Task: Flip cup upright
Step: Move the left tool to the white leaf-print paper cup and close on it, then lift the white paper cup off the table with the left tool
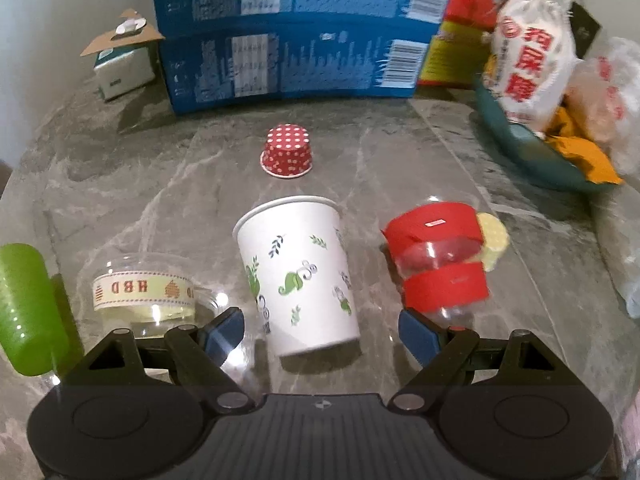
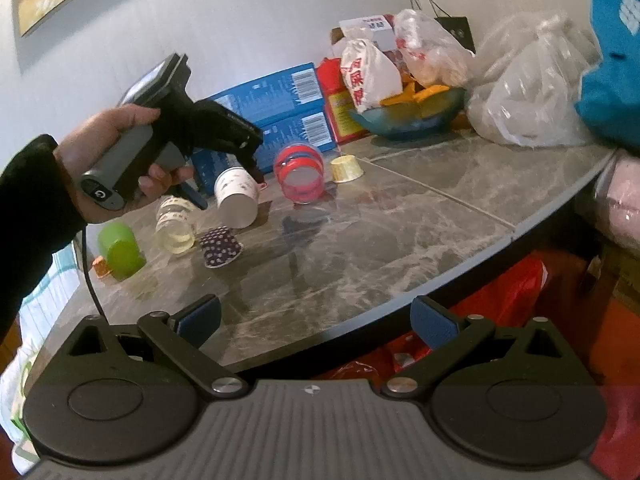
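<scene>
A white paper cup with green leaf prints (image 1: pixel 298 276) stands upside down on the marble table, wide rim at the far end in the left wrist view; it also shows in the right wrist view (image 2: pixel 236 196). My left gripper (image 1: pixel 322 336) is open, its blue pads (image 1: pixel 224 334) either side of the cup's near end, not touching it. My right gripper (image 2: pixel 316 320) is open and empty, held off the table's near edge, far from the cups.
Around the white cup: a clear cup with a patterned band (image 1: pixel 144 292), a green cup (image 1: pixel 24 308), a clear cup with red bands (image 1: pixel 440 264), a red dotted cup (image 1: pixel 287 151), a yellow cup (image 2: pixel 346 168), a dark dotted cup (image 2: pixel 220 246). Blue boxes (image 1: pixel 288 40) and a bowl of bags (image 1: pixel 532 152) stand behind.
</scene>
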`<move>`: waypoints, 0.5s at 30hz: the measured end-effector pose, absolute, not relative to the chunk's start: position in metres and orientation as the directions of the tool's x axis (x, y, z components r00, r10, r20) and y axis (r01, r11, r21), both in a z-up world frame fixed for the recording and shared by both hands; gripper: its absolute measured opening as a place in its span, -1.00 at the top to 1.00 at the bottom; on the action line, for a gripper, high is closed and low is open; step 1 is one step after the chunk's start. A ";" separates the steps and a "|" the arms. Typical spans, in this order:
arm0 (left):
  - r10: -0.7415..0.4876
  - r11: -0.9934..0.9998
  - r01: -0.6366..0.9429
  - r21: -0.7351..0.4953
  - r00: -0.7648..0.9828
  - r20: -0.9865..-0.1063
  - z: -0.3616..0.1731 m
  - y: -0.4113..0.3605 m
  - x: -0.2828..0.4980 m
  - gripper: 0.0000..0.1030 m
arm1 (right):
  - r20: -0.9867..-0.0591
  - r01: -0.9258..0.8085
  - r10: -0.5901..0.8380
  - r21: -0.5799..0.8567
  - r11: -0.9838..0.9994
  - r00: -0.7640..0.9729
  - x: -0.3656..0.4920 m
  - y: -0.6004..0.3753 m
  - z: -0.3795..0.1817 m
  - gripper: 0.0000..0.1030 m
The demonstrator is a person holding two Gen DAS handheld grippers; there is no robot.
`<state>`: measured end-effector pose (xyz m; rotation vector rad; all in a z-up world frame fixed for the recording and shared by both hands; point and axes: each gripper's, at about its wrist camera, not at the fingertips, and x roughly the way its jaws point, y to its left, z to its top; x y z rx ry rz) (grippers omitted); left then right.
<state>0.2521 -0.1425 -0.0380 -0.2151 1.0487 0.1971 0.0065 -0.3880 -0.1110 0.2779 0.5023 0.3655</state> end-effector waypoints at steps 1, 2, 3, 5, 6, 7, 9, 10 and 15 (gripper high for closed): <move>0.067 0.960 -0.269 -0.074 0.480 -0.875 -0.040 -0.143 0.255 -0.66 | -0.414 -0.268 0.407 0.355 0.896 0.814 0.009 -0.390 -0.114 -0.98; 0.076 0.958 -0.277 -0.067 0.474 -0.877 -0.042 -0.142 0.257 -0.63 | -0.411 -0.266 0.411 0.365 0.892 0.814 0.010 -0.392 -0.116 -0.98; 0.084 0.956 -0.288 -0.061 0.468 -0.880 -0.044 -0.142 0.260 -0.59 | -0.408 -0.267 0.417 0.376 0.887 0.812 0.012 -0.393 -0.119 -0.98; 0.106 0.952 -0.303 -0.043 0.458 -0.883 -0.048 -0.141 0.264 -0.54 | -0.413 -0.271 0.430 0.390 0.880 0.803 0.015 -0.394 -0.125 -0.98; 0.111 0.951 -0.306 -0.036 0.449 -0.887 -0.051 -0.141 0.267 -0.45 | -0.418 -0.270 0.433 0.394 0.878 0.799 0.017 -0.393 -0.129 -0.98; 0.113 0.950 -0.310 -0.033 0.443 -0.890 -0.053 -0.140 0.269 -0.37 | -0.421 -0.270 0.434 0.395 0.878 0.797 0.018 -0.392 -0.132 -0.98; 0.116 0.949 -0.313 -0.031 0.439 -0.891 -0.056 -0.140 0.270 -0.24 | -0.425 -0.274 0.433 0.384 0.881 0.795 0.018 -0.389 -0.135 -0.98; 0.121 0.950 -0.312 -0.023 0.434 -0.893 -0.058 -0.140 0.271 -0.20 | -0.427 -0.280 0.435 0.379 0.882 0.793 0.018 -0.388 -0.137 -0.98; 0.135 0.955 -0.296 -0.006 0.455 -0.880 -0.056 -0.141 0.265 -0.19 | -0.412 -0.307 0.442 0.354 0.884 0.797 0.016 -0.381 -0.144 -0.98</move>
